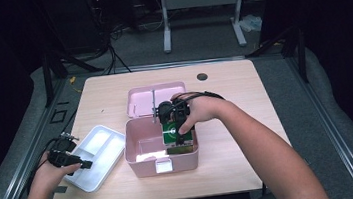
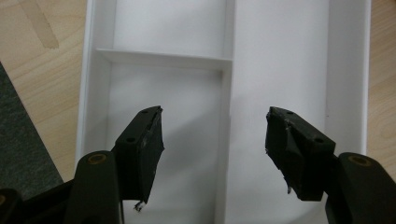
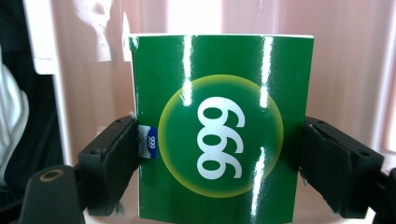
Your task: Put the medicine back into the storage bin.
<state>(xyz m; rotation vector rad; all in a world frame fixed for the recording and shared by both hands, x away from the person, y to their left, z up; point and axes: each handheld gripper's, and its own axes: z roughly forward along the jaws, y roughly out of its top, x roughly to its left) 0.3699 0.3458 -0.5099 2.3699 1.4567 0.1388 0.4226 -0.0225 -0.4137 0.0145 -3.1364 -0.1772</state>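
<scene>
A glossy green box (image 3: 222,128) with "999" in a yellow-green circle is clamped between the jaws of my right gripper (image 3: 219,158). In the high view that right gripper (image 1: 178,138) holds the green box (image 1: 173,132) down inside the open pink bin (image 1: 141,159), against its right side. My left gripper (image 2: 215,144) is open, with nothing between its black jaws. It hovers over the white divided tray (image 2: 280,60). From above, the left gripper (image 1: 79,165) sits at the near-left edge of the white tray (image 1: 95,156).
The pink lid (image 1: 139,101) lies flat just behind the bin. A dark round grommet (image 1: 202,76) sits at the table's back right. Table frames and cables stand on the floor beyond the table's far edge.
</scene>
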